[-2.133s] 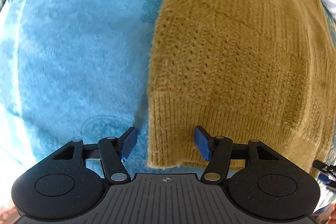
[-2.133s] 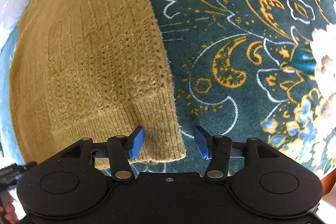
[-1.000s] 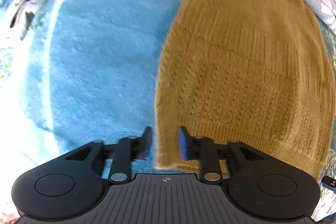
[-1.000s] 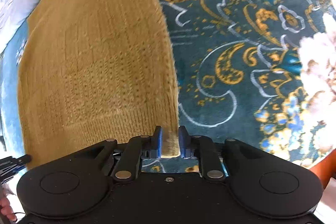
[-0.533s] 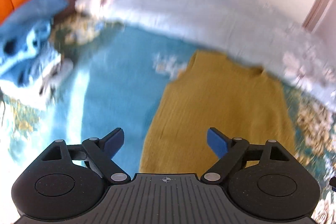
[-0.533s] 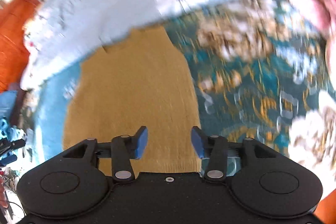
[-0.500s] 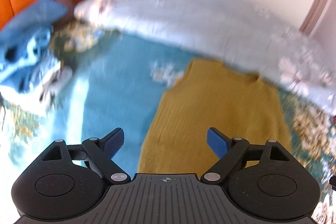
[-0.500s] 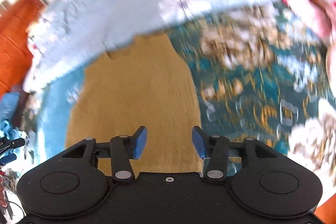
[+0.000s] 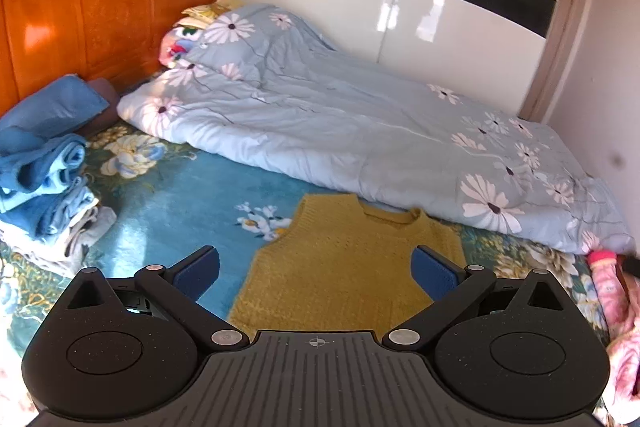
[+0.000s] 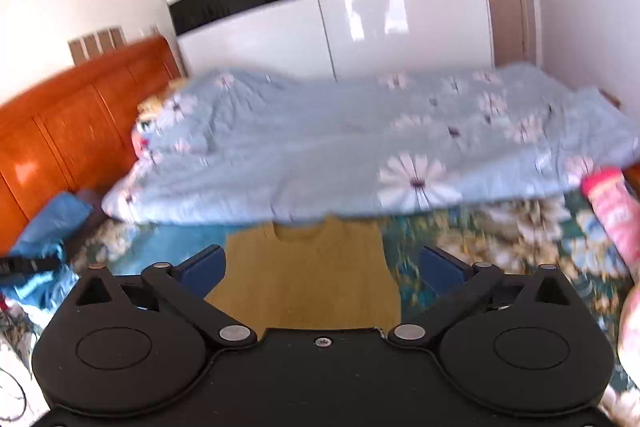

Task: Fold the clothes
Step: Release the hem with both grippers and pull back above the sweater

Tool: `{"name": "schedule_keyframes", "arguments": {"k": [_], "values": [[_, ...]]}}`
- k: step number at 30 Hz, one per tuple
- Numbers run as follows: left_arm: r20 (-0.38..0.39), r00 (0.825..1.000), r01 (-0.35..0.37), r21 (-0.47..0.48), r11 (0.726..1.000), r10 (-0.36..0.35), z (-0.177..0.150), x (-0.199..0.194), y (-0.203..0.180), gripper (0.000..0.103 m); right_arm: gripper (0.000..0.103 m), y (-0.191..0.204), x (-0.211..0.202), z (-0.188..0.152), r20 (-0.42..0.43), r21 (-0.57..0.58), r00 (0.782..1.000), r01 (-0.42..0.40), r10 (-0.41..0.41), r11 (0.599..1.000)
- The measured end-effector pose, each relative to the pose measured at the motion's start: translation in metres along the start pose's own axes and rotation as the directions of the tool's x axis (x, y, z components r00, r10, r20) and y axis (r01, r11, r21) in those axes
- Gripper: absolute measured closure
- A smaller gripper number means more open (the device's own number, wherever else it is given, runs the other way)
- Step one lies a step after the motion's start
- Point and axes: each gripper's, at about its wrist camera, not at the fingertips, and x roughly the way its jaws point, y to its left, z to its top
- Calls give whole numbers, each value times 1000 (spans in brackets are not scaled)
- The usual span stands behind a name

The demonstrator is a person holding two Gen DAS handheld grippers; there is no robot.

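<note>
Your left gripper [image 9: 315, 273] gapes wide, empty; right gripper [image 10: 322, 269] likewise; yellow knit vest [image 9: 352, 267] lies flat on the bedspread [image 9: 192, 195].

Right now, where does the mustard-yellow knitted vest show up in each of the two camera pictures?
Left wrist view: mustard-yellow knitted vest lies low at centre, flat on the bed.
Right wrist view: vest low at centre, blurred.
Shared landmark: pale blue daisy-print quilt just beyond its neckline.

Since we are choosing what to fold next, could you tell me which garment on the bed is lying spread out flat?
The yellow vest, flat beside the quilt. The blue clothes at left are piled up, and the pink garment at right is bunched.
</note>
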Motion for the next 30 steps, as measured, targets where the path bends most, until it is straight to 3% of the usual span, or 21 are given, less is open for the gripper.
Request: {"name": "schedule_keyframes", "arguments": {"k": [7, 11, 14, 17, 22, 26, 30], "values": [[16, 1000, 1, 19, 1000, -1, 13, 19, -8, 0, 1, 6, 15, 29, 17, 17, 991, -131, 130, 991], [23, 999, 35, 37, 999, -36, 26, 51, -9, 0, 1, 5, 52, 32, -51, 39, 988, -141, 143, 989], [-11, 996, 84, 72, 994, -84, 38, 89, -8, 0, 1, 0, 86, 29, -103, 91, 984, -137, 146, 986], [-56, 995, 90, 92, 992, -85, 49, 134, -5, 1, 1, -10, 126, 25, -162, 127, 980, -96, 116, 987], [-119, 985, 139, 132, 981, -124, 62, 216, 0, 1, 1, -17, 202, 21, -306, 56, 952, 0, 17, 998], [-230, 966, 166, 201, 965, -119, 69, 291, 0, 1, 5, -24, 258, 23, -353, 11, 935, 33, -27, 999], [-287, 946, 229, 262, 938, -151, 71, 354, -2, 3, 11, -34, 315, 22, -412, -23, 911, 18, -26, 1000]]}}
